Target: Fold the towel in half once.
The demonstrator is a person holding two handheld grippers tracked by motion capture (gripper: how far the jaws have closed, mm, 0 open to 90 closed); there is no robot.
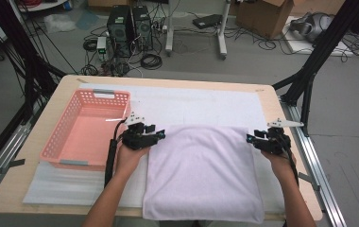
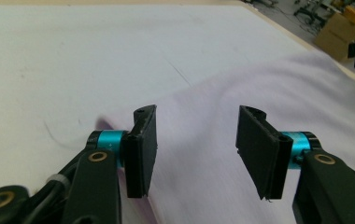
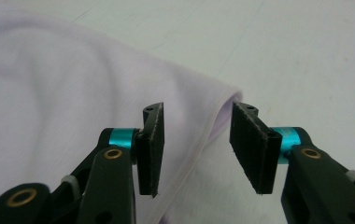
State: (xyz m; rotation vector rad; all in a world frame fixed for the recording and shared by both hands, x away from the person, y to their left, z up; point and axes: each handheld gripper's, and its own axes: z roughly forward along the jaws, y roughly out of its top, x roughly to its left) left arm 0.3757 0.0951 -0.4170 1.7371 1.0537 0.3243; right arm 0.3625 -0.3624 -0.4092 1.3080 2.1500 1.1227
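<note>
We see a pale lilac towel (image 1: 201, 170) spread flat on the counter (image 1: 272, 101), folded, its far edge running between the two tools; the left tool (image 1: 161, 134) sits at the towel's far left corner, the right tool (image 1: 249, 138) at its far right corner, each held in a hand (image 1: 131, 156); in the left gripper view the left tool (image 2: 196, 149) stands released, its black jaws apart with the towel (image 2: 278, 98) lying loose beneath and between them, no pad pressing the cloth; in the right gripper view the right tool (image 3: 196, 147) is likewise released, jaws parted over the towel's hemmed corner (image 3: 213, 121), the fabric untouched by either pad; a white foam sheet (image 1: 192, 101) lies under the towel; a pink plastic basket (image 1: 59, 137) stands just to the left of the left tool, well apart from the towel; we can read no brand, label or writing on the towel, the basket or the tools.
</note>
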